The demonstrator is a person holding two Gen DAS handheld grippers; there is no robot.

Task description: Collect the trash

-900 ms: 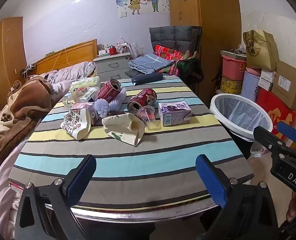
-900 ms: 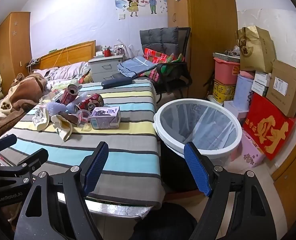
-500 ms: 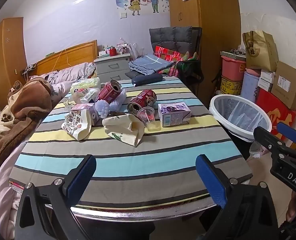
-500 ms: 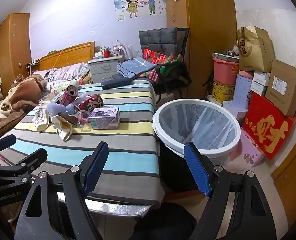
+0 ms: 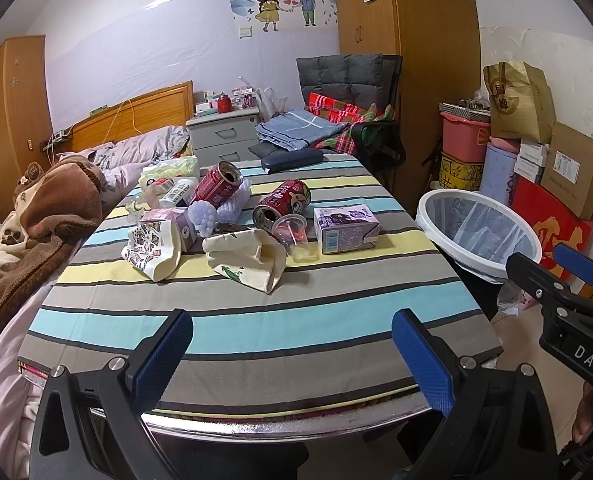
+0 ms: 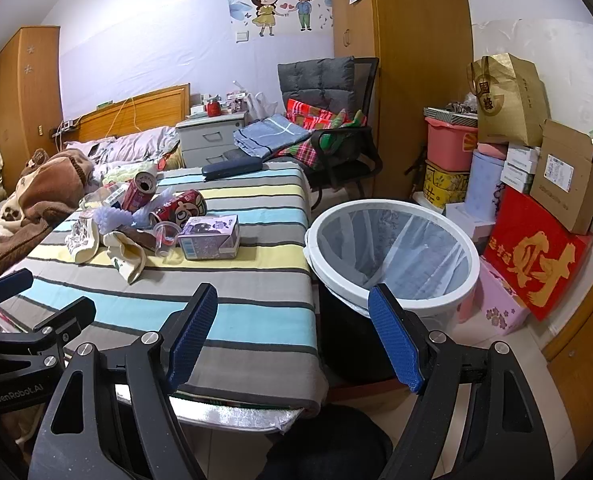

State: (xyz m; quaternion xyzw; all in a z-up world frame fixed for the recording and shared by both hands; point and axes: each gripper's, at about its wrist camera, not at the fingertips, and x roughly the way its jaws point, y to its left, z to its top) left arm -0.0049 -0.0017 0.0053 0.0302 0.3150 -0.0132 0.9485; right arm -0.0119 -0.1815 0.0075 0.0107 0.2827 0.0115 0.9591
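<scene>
Left gripper [image 5: 292,354] spread wide, blue pads [image 5: 163,354] facing each other, nothing between the fingers. Right gripper [image 6: 292,338] likewise spread wide and empty, held level just right of the left one's fingers.

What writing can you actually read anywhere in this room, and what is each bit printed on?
"DAS": black right gripper, letters cut off at the frame edge.
"GenRobot.AI": black left gripper body.
"财": large gold character on the red box.
"國": gold paper bag; second character unclear.
Red cans, purple carton, cardboard box label: print too small to read.
</scene>
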